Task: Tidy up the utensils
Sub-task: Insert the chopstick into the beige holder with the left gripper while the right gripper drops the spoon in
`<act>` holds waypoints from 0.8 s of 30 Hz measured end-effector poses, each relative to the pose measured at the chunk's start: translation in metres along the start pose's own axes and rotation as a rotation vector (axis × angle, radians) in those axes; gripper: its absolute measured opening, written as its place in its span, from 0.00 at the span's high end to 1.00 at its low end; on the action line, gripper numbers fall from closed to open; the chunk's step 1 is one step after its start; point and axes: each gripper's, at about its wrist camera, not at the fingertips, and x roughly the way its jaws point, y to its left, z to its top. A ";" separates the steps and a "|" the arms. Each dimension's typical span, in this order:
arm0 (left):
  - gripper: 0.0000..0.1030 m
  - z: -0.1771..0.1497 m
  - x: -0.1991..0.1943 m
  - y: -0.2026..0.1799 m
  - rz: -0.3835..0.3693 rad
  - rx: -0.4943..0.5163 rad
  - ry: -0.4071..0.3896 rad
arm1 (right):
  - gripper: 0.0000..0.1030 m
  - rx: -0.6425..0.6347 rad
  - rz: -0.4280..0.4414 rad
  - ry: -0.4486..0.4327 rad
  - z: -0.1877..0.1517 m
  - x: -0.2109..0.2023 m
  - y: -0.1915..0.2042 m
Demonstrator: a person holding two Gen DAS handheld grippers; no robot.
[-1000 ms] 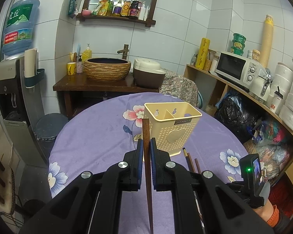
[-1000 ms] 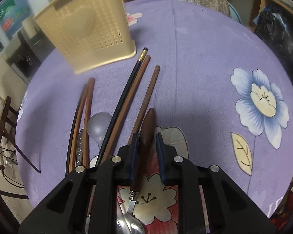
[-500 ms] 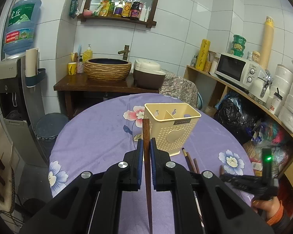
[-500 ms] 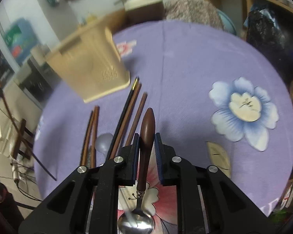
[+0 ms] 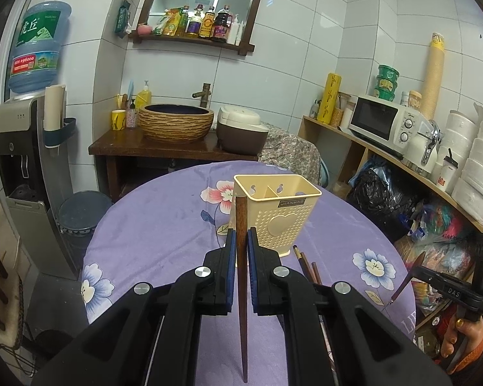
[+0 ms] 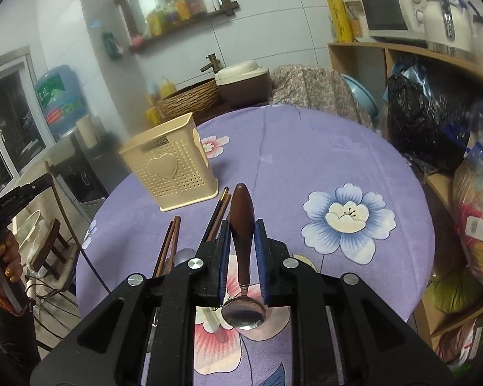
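Left wrist view, item one: left gripper (image 5: 240,247), fingers clamped on a single brown chopstick (image 5: 240,225) held upright, its upper end level with the near left corner of the cream utensil holder (image 5: 283,222).
Item two: the holder stands upright on the round worktop (image 5: 164,225) under a purple flowered cloth; an inner divider shows at its rim.
Item three: loose chopsticks (image 5: 306,265) lie on the cloth just beside the holder's base.

Right wrist view, item four: right gripper (image 6: 241,241), fingers narrow and gripping the dark wooden handle of a spoon (image 6: 242,225), its metal bowl hanging below between the finger bases, clear of the cloth.
Item five: more chopsticks (image 6: 169,244) lie on the cloth beneath, in two groups, pointing toward the holder (image 6: 170,170).
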 end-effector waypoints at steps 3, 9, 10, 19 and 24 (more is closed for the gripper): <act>0.92 0.000 -0.001 0.001 -0.008 -0.007 0.000 | 0.84 -0.014 0.002 -0.017 0.002 -0.006 0.002; 0.92 0.006 -0.005 -0.001 -0.009 -0.002 -0.021 | 0.84 -0.054 0.005 -0.043 0.017 -0.005 0.011; 0.92 0.010 -0.006 -0.002 -0.008 0.003 -0.028 | 0.84 -0.058 0.009 -0.046 0.021 -0.004 0.014; 0.92 0.077 -0.019 -0.015 -0.018 0.050 -0.115 | 0.84 -0.113 0.107 -0.078 0.093 0.010 0.050; 0.92 0.140 -0.018 -0.026 -0.049 0.026 -0.165 | 0.84 -0.141 0.151 -0.145 0.159 0.015 0.087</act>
